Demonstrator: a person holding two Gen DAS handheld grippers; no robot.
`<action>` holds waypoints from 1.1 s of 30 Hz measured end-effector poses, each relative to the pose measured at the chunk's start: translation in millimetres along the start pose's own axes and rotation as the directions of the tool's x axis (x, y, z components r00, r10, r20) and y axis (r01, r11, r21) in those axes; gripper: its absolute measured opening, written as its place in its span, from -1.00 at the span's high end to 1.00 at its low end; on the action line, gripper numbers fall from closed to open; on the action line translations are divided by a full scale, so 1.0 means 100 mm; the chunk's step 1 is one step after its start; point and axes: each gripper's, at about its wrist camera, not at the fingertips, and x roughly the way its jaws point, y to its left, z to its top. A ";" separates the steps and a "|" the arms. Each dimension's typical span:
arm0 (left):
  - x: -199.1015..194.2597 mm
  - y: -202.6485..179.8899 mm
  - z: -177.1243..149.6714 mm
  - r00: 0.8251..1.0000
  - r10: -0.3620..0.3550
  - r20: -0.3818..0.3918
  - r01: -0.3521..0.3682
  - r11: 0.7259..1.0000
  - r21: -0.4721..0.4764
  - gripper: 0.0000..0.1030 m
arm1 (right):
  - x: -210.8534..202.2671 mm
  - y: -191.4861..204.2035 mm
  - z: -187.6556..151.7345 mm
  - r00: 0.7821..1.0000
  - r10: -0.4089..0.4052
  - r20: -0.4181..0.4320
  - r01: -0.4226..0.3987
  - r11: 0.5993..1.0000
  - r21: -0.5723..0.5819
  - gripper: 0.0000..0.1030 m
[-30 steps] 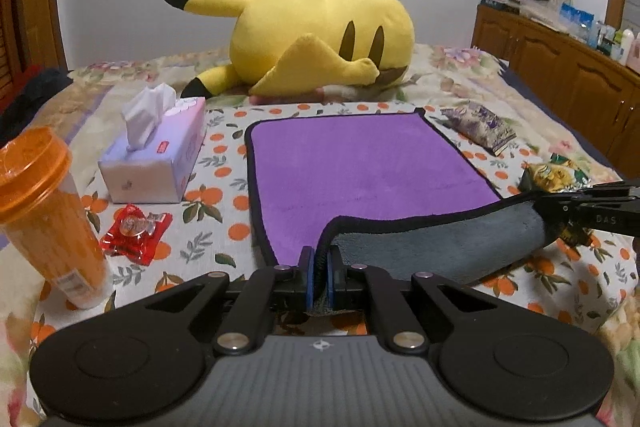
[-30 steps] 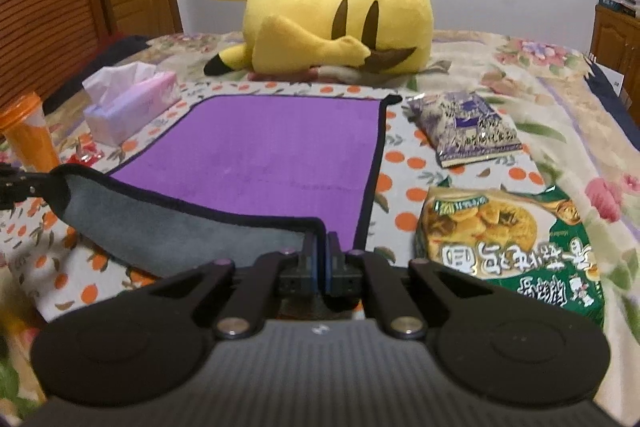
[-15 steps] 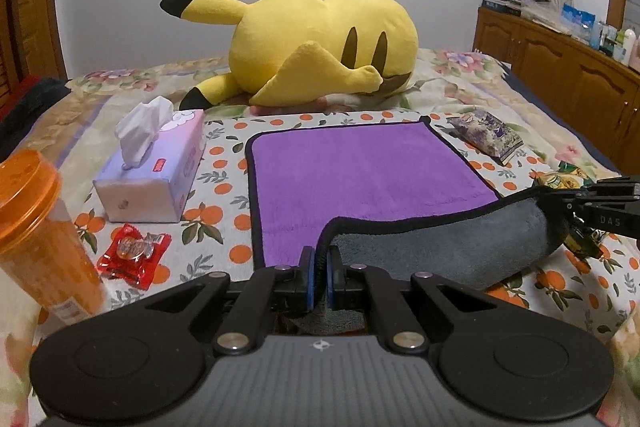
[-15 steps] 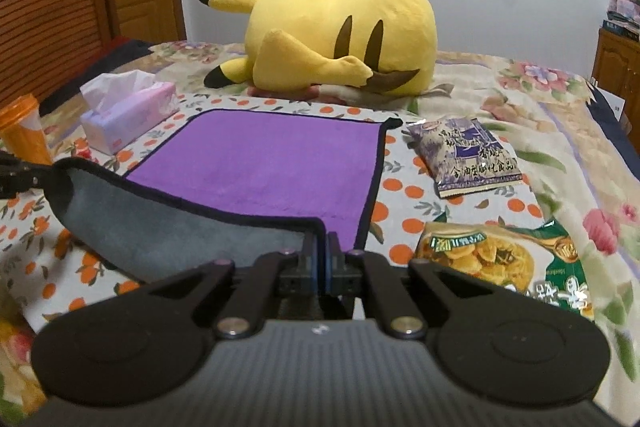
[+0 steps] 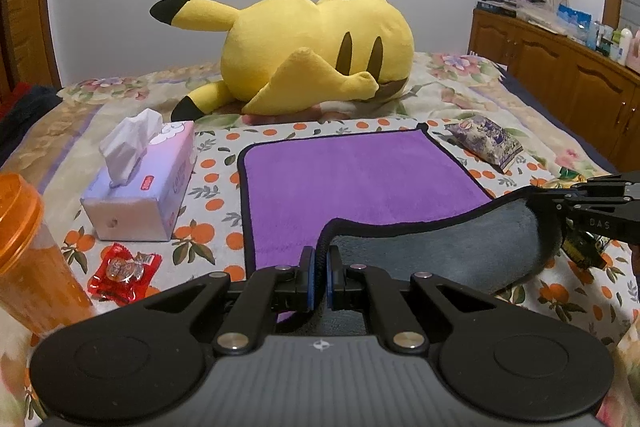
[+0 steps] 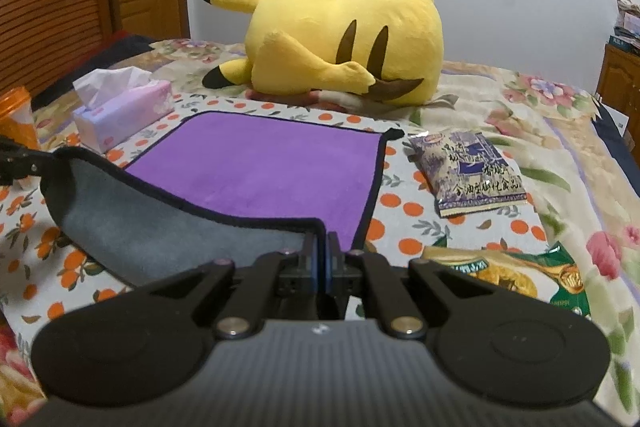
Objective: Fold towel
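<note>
left gripper point(image 5: 319, 273): fingers clamped on near-left corner of towel point(image 5: 360, 183) | right gripper point(image 6: 321, 259): fingers clamped on near-right corner | towel: far half flat on bed point(image 6: 520, 99), near edge raised higher than a second ago, grey underside showing, carried toward plush point(image 5: 316, 55)

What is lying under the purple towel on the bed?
The purple towel lies on an orange-patterned cloth, which shows around its edges. Its near edge is lifted, showing the grey underside. Anything else beneath the flat part is covered.
</note>
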 end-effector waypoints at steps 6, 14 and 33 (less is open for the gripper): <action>0.03 0.00 0.09 1.000 0.005 0.016 -0.005 1.000 0.004 0.88 | 0.00 -0.01 0.08 1.000 0.002 0.024 -0.002 1.000 -0.001 0.92; 0.02 0.02 0.19 0.999 0.005 0.040 -0.005 1.000 -0.007 0.88 | -0.04 -0.02 0.22 0.998 0.001 0.069 0.000 1.000 -0.013 0.92; 0.20 0.09 0.51 0.997 0.022 0.074 -0.023 1.000 0.007 0.88 | 0.15 -0.03 0.47 0.995 -0.021 0.099 0.028 0.997 -0.070 0.92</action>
